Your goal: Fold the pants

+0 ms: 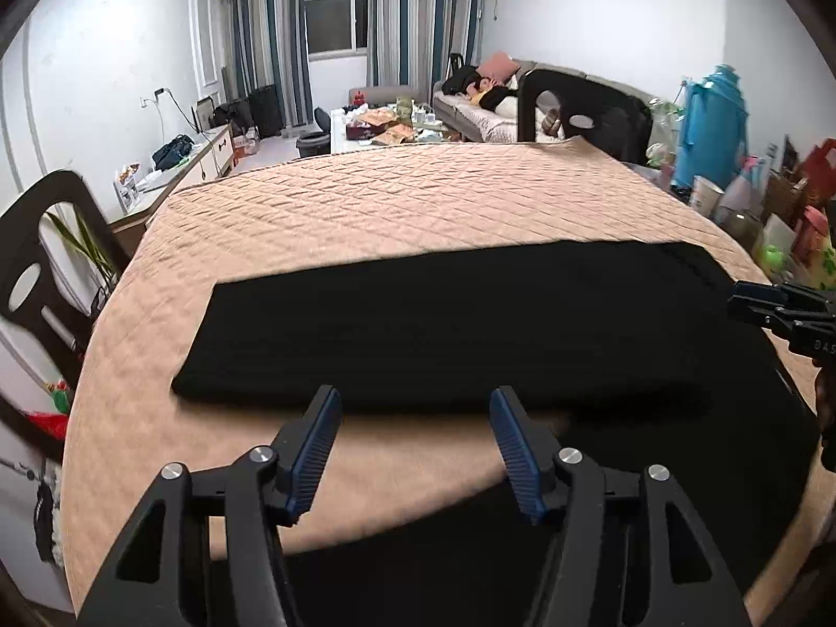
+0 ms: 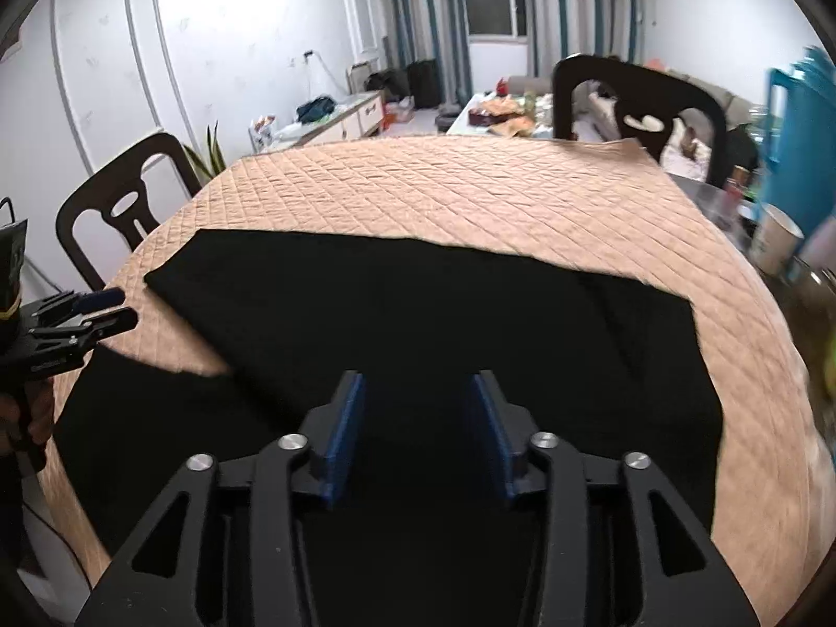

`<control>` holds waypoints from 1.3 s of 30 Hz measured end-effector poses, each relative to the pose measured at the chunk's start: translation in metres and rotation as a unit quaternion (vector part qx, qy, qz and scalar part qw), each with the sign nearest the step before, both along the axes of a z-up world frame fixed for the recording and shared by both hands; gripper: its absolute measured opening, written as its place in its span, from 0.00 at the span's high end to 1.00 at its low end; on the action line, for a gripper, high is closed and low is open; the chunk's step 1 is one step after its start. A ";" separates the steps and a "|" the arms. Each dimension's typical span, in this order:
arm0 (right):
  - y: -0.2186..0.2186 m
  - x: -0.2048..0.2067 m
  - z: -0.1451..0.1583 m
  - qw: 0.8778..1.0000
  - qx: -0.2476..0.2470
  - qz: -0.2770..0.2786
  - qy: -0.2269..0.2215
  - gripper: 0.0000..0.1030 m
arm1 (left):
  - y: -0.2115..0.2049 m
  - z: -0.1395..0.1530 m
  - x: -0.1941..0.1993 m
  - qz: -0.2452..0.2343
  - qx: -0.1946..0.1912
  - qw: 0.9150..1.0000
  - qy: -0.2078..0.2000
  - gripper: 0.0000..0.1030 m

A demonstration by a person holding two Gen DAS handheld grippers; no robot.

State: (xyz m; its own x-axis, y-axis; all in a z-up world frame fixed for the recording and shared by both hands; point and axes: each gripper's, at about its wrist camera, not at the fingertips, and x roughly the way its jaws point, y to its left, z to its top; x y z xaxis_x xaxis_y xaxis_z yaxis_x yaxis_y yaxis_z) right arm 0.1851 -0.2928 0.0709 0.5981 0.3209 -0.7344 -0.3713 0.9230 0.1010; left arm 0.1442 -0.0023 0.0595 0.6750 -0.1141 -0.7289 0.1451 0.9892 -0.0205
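Black pants (image 1: 460, 324) lie flat on a round table with a tan quilted cover (image 1: 397, 193). One leg stretches left to right; a second part runs toward the near edge. In the right wrist view the pants (image 2: 418, 308) fill the near middle. My left gripper (image 1: 415, 407) is open and empty, hovering just above the near edge of the leg. My right gripper (image 2: 415, 392) is open and empty above the black cloth. The right gripper shows at the right edge of the left wrist view (image 1: 784, 308). The left gripper shows at the left edge of the right wrist view (image 2: 99, 308).
Dark chairs stand around the table (image 1: 42, 271) (image 1: 575, 99) (image 2: 637, 99). Cups, bags and a blue thermos (image 1: 716, 120) crowd the right side. A sofa, a coffee table and a sideboard stand farther back.
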 end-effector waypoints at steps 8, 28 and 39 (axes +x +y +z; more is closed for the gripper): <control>0.005 0.101 -0.023 0.997 -0.040 -0.036 0.057 0.54 | 0.009 -0.031 0.092 0.025 0.005 0.998 0.050 0.38; 0.017 0.155 -0.054 0.991 -0.090 -0.067 0.079 0.66 | -0.003 -0.052 0.133 -0.006 0.031 0.998 0.052 0.68; 0.017 0.103 -0.019 0.996 -0.065 -0.060 0.034 0.92 | -0.018 -0.016 0.089 -0.010 0.037 0.999 0.009 0.96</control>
